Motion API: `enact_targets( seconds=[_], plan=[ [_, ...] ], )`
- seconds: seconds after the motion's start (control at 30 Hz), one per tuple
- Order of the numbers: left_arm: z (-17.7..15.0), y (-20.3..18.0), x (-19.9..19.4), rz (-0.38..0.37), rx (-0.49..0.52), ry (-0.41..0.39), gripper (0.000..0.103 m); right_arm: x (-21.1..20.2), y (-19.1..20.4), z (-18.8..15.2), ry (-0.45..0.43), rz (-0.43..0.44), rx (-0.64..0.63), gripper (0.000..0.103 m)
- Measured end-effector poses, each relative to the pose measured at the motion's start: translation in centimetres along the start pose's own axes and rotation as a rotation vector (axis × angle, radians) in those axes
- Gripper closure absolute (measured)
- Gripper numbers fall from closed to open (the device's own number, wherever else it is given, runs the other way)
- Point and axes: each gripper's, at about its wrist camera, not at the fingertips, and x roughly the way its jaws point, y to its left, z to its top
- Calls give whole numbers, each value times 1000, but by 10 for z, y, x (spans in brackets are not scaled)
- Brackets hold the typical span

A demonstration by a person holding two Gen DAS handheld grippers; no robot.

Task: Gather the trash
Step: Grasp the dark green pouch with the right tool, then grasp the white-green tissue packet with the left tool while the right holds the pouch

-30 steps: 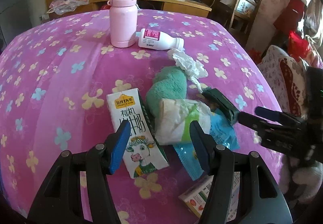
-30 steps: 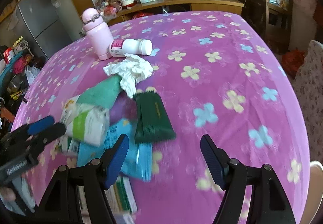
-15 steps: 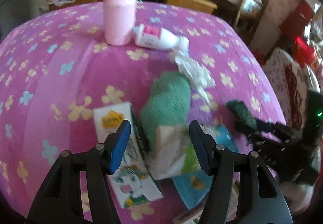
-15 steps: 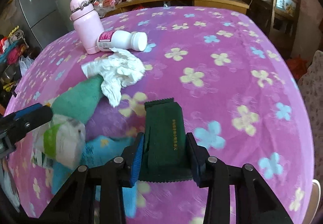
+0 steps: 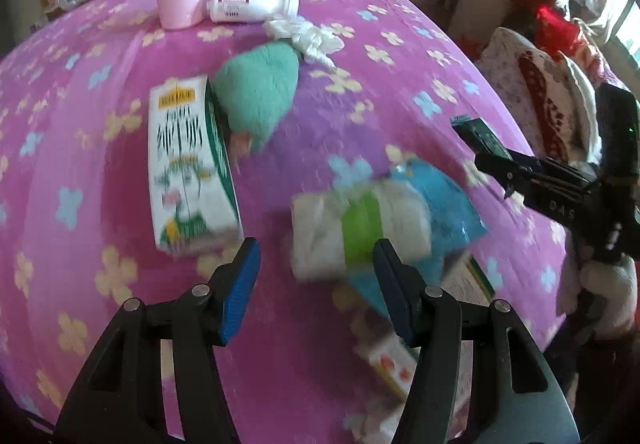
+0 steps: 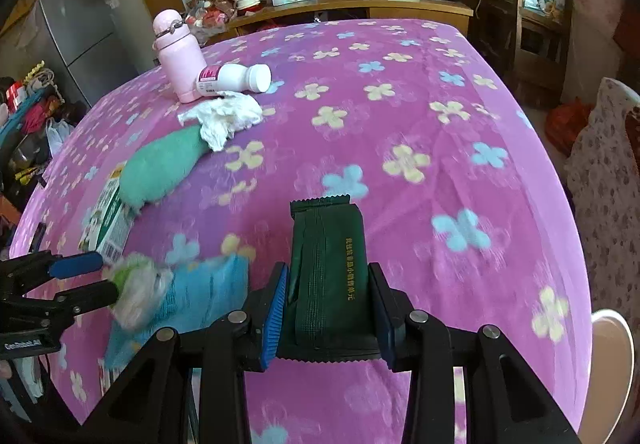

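Note:
My right gripper (image 6: 327, 314) is shut on a dark green wrapper (image 6: 326, 260) and holds it just above the pink flowered cloth; it also shows in the left wrist view (image 5: 478, 137). My left gripper (image 5: 316, 276) is open, its fingers on either side of a white and green crumpled packet (image 5: 356, 230) that lies on a blue wrapper (image 5: 436, 195). A milk carton (image 5: 188, 163), a teal cloth (image 5: 260, 91), a crumpled white tissue (image 6: 226, 115) and a white bottle on its side (image 6: 236, 77) lie further back.
A pink flask (image 6: 176, 51) stands upright beside the white bottle. A small box (image 5: 394, 362) lies at the table's near edge. A wooden sideboard (image 6: 360, 5) and chairs (image 6: 536, 27) stand behind the round table (image 6: 440, 171).
My right gripper closed on the green wrapper and lifted it toward me. My left gripper moved right and forward over the white and green packet, which shifted right.

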Motion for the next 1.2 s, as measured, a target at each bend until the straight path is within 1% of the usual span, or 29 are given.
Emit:
enact_targets(
  seconds=[0.07,0.17,0.23,0.27,0.4,0.47,0.57,0.7,0.73,0.77,0.8,0.87,0.93,1.07,1.13,1.2],
  plan=[
    [-4,0,-7,-21,18,-24,46,-5,-2,-6,0,2,6,66],
    [-2,-4,-21,-7,96,-86,44,-12,-2,-13,1,5,12,66],
    [3,-6,-20,-31,138,-81,39,-16,-1,-18,2,5,11,66],
    [4,-8,-17,-51,168,-73,39,-18,0,-20,3,4,9,66],
    [6,-20,-3,-58,258,-52,39,-22,0,-23,1,3,18,66],
    [8,-29,8,-53,298,-39,39,-22,0,-23,5,3,22,66],
    [13,-35,23,-13,332,-27,39,-20,0,-22,10,0,20,66],
    [29,-35,39,1,308,0,39,-17,0,-20,9,1,22,66],
    [33,-34,43,-4,287,13,42,-16,0,-19,8,1,24,66],
    [36,-33,45,-13,273,16,50,-14,-1,-18,8,0,26,66],
    [39,-33,46,-17,258,14,52,-13,-2,-18,7,0,29,66],
    [45,-32,47,6,219,2,61,-12,-4,-16,2,-1,34,66],
    [48,-29,46,9,182,-5,64,-9,-5,-14,1,-7,34,66],
    [54,-18,44,-13,88,-16,67,-6,-5,-12,-6,-35,20,66],
    [53,-16,38,-30,65,-27,69,-7,-6,-12,-17,-35,24,67],
    [52,-18,29,-24,70,-46,72,-11,-9,-13,-28,-21,38,68]
  ],
)
